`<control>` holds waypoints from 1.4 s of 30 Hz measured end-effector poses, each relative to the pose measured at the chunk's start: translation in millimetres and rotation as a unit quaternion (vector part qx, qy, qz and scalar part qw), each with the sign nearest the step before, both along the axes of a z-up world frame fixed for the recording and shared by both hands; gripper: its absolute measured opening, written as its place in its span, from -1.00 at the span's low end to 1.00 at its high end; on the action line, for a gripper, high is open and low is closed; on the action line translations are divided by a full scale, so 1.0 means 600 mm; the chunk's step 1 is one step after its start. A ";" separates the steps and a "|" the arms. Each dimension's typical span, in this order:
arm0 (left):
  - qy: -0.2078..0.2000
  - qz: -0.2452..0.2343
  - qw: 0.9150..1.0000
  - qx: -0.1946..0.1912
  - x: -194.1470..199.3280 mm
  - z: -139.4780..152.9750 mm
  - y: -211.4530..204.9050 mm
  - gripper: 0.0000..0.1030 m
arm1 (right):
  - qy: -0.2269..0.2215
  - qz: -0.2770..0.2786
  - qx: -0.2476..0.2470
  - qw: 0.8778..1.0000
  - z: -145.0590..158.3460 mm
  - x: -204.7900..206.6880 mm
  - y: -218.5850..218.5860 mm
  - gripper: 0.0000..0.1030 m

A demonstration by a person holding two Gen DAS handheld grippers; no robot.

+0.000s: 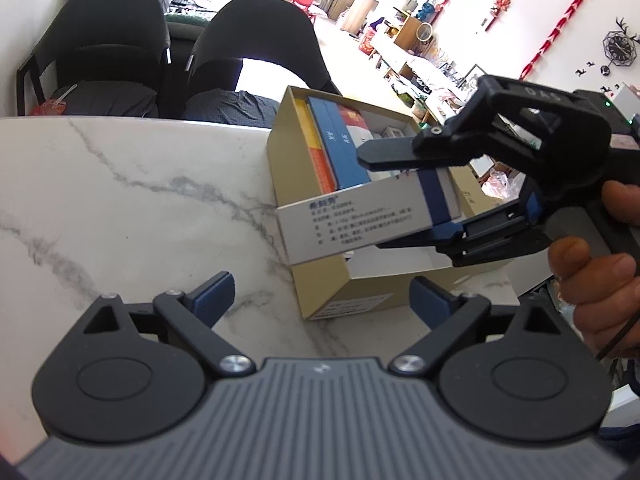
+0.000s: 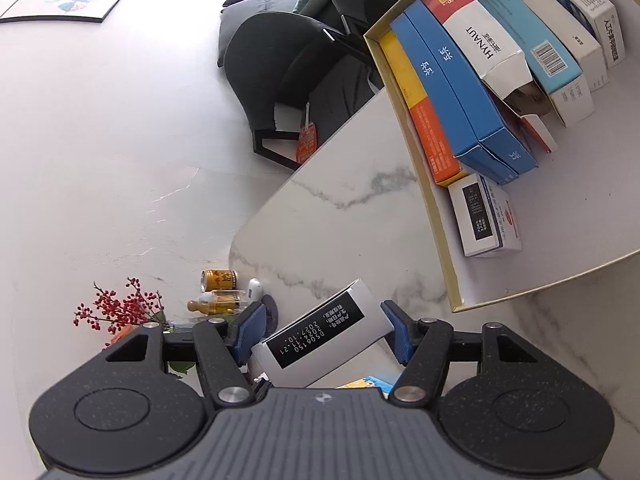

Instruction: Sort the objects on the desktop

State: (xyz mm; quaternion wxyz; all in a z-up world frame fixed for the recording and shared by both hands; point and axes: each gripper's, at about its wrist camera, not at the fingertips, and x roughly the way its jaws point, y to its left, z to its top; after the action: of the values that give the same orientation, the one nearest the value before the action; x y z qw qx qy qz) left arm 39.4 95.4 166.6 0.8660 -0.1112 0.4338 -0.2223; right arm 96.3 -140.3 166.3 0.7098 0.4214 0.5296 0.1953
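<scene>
– Right hand-held gripper grips the white carton, long axis slanting across its pads, above the tabletop.
– And the left hand-held gripper?
– Open, empty; the storage box lies beyond the carton, up to the right.

The worktop was seen as glossy, grey-veined marble. The storage box and white carton looked like matt cardboard, while the claw pads were ribbed blue rubber.

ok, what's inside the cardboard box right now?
Cardboard box holds upright cartons: a yellow-orange one, two blue ones, a HYNAUT carton, more white ones, plus a small one. Anything beneath them is hidden.
</scene>
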 end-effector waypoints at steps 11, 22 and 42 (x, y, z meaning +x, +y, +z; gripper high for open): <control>-0.001 -0.010 1.000 0.000 0.012 0.003 -0.028 0.95 | -0.160 0.135 -0.166 0.964 0.063 -0.038 0.060 0.28; -0.004 -0.018 1.000 -0.002 0.010 -0.001 -0.045 0.65 | -0.213 0.203 -0.214 0.931 0.067 -0.068 0.087 0.28; 0.016 -0.010 1.000 0.005 0.021 -0.026 -0.035 0.00 | 0.044 0.044 -0.013 0.998 -0.031 -0.011 -0.012 -0.21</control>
State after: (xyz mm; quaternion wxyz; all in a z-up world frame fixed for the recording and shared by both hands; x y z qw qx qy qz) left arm 51.8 74.3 151.1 0.8571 -0.1060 0.4500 -0.2274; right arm 89.9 -147.5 147.5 0.6821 0.3967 0.5806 0.2008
